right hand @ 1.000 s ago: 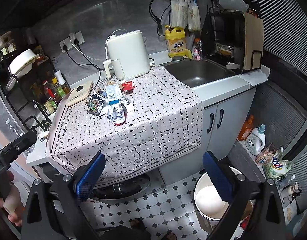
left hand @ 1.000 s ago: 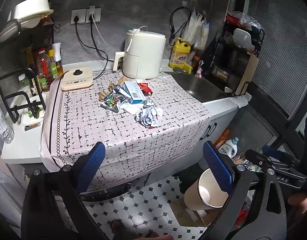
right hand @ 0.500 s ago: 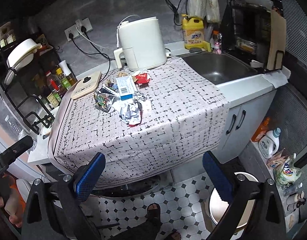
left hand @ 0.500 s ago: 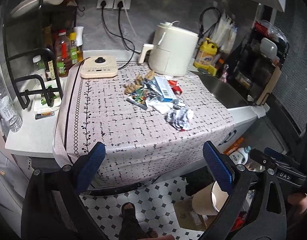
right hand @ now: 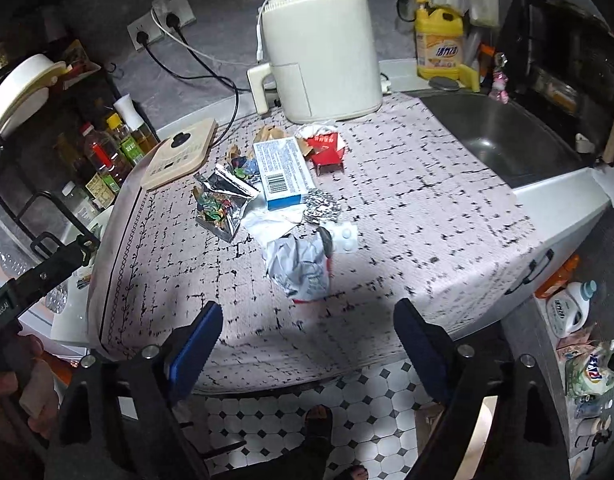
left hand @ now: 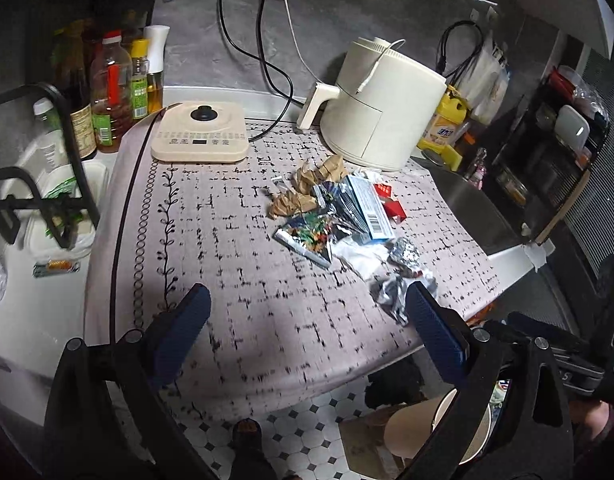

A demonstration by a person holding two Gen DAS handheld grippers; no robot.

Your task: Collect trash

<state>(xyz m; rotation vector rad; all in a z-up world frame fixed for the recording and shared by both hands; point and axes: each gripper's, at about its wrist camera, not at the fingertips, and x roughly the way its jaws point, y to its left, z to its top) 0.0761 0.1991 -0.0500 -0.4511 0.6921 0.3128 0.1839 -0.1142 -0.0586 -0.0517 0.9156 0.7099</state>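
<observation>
Trash lies heaped on the tablecloth; both grippers gape apart, empty.

We saw our right hand-held gripper spread wide and empty above the worktop, just short of a crumpled wrapper fronting the trash pile.

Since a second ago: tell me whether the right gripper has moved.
Yes. The right gripper has moved forward toward the counter: the fixed white air fryer and the crumpled silver wrapper now loom larger and nearer its open fingers.
</observation>
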